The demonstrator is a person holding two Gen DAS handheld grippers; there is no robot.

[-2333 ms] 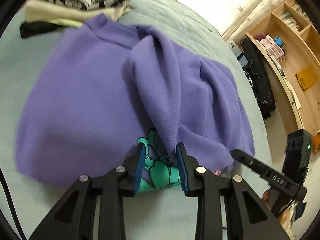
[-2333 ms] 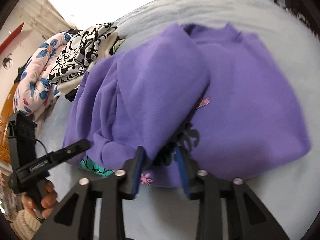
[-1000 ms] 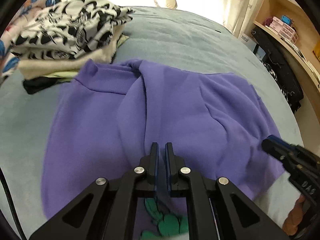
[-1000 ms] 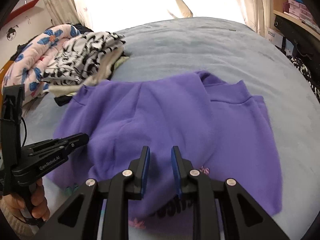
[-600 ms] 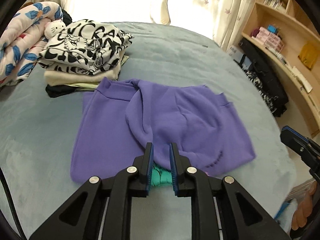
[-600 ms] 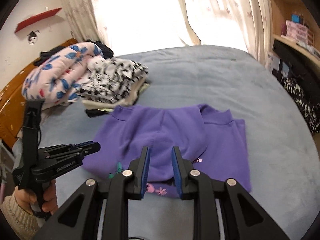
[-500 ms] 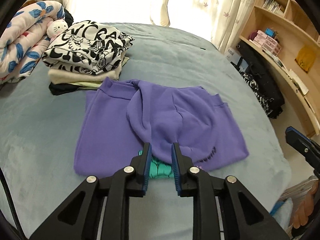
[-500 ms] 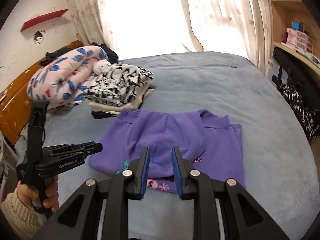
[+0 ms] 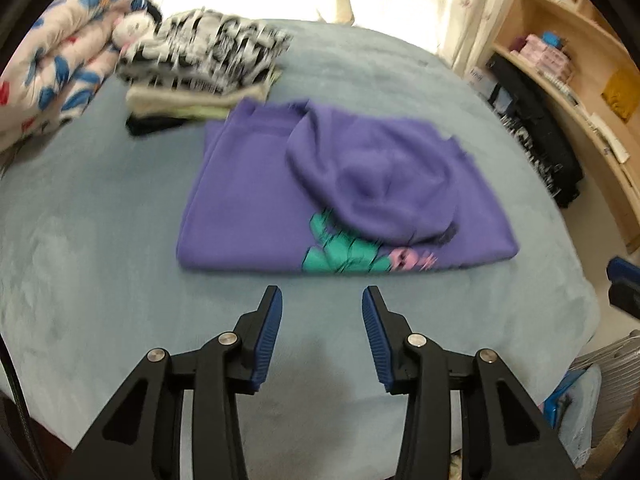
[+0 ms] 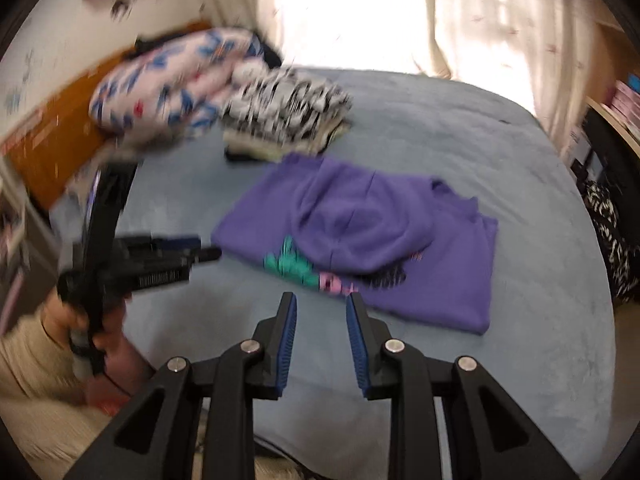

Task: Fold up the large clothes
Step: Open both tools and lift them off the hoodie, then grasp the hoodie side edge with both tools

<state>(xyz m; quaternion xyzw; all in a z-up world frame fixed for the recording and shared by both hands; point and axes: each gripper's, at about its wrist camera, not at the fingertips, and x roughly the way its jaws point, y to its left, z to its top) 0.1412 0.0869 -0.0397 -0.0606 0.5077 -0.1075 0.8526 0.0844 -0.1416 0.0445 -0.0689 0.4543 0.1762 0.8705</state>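
Observation:
A purple sweatshirt [image 9: 260,196] [image 10: 436,280] lies folded on the blue-grey bed [image 9: 80,240], sleeves laid over its body, a teal and pink print showing at its near hem. My left gripper [image 9: 322,300] hovers over bare bedding just short of that hem, its jaws opening with nothing between them. My right gripper [image 10: 320,304] hangs above the bed near the hem too, jaws slightly apart and opening, empty. In the right wrist view the left gripper [image 10: 208,254] shows at the left, held in a hand [image 10: 80,320].
A stack of folded clothes [image 9: 204,64] topped by a black-and-white print sits behind the sweatshirt. A floral quilt [image 9: 52,80] lies at the far left. Wooden shelves [image 9: 580,80] and a black bag [image 9: 536,140] stand right of the bed. Curtains hang at the back.
Both grippers have pulled back and up from the sweatshirt, which now lies ahead of them. The left jaws went from shut to well apart; the right jaws stayed slightly apart.

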